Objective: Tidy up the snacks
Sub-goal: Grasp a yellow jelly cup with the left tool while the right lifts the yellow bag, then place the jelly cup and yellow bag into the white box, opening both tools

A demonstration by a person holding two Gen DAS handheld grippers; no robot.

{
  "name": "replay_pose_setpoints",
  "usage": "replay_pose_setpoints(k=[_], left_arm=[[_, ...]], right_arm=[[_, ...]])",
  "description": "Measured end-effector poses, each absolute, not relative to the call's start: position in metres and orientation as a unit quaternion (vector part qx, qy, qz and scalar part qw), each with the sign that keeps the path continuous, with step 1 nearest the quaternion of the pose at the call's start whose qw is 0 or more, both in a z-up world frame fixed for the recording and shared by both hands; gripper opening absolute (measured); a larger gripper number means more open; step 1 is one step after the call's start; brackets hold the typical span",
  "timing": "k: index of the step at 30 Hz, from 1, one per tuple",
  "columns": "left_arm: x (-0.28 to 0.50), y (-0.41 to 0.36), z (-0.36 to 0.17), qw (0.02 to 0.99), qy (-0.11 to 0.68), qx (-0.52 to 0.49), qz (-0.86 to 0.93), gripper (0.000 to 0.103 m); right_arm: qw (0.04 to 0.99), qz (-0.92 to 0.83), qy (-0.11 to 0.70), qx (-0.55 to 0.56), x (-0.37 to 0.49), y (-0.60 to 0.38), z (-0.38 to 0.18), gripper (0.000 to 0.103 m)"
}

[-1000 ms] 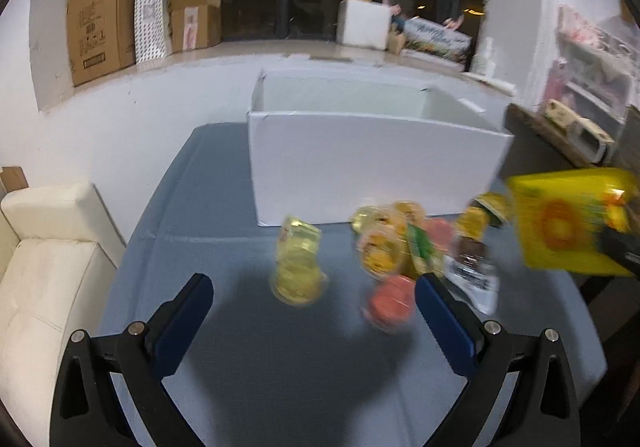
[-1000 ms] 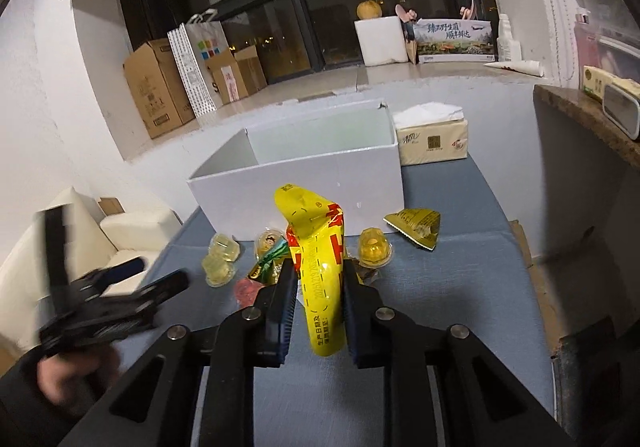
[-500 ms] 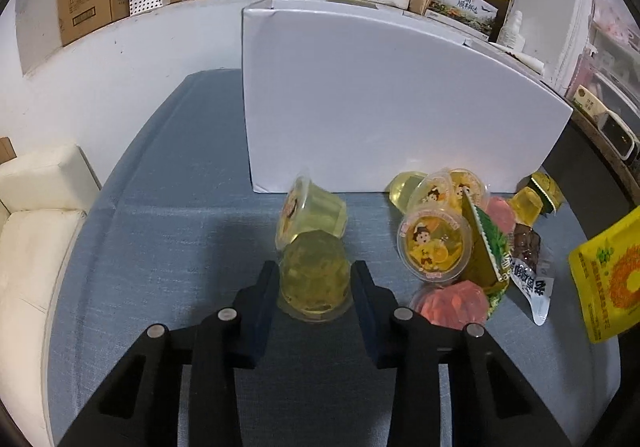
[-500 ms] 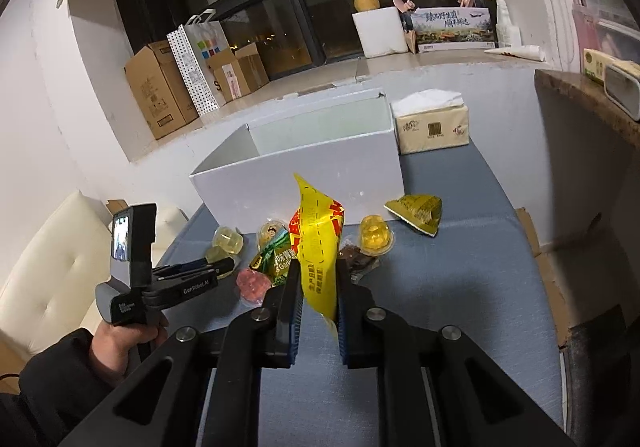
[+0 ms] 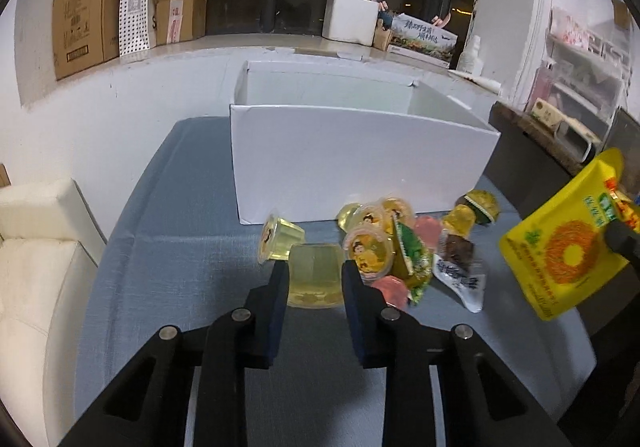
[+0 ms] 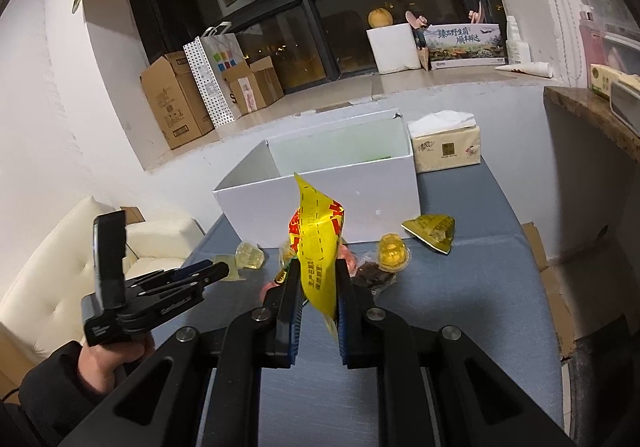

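My left gripper (image 5: 314,274) is shut on a pale yellow jelly cup (image 5: 316,275) and holds it just above the blue table. My right gripper (image 6: 318,275) is shut on a yellow snack bag (image 6: 318,243), held upright above the table; the bag also shows at the right of the left wrist view (image 5: 568,247). The open white box (image 5: 360,167) stands behind the snacks. A pile of jelly cups and packets (image 5: 400,243) lies in front of it. Another pale cup (image 5: 280,235) lies on its side beside my held cup.
A tissue pack (image 6: 446,147) stands right of the box. A gold triangular packet (image 6: 432,233) and an orange jelly cup (image 6: 394,257) lie on the blue tablecloth (image 6: 480,287). A cream sofa (image 5: 36,267) is on the left. A dark counter (image 5: 540,155) is on the right.
My left gripper came down, closed on the pale yellow jelly cup and lifted it back from the box. My right gripper raised the yellow bag slightly.
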State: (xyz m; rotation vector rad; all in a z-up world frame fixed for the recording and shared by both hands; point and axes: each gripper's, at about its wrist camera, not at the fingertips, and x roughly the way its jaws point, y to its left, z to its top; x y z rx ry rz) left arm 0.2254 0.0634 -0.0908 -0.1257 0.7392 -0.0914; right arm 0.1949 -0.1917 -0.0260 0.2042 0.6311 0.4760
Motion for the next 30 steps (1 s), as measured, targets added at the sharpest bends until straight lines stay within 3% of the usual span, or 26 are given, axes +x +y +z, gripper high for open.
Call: replay_pose_setpoints(k=[20, 30], left_arm=[[0.209, 0.05, -0.039, 0.945, 0.314, -0.043, -0.076, 0.029], [0.289, 0.051, 0.027, 0.961, 0.266, -0.016, -0.068, 0.029]], right_arm=[[0.915, 0.269, 0.285, 0.092, 0.212, -0.171, 0.0, 0.015], [0.926, 0.276, 0.244, 0.086, 0.3, -0.159, 0.061, 0.015]])
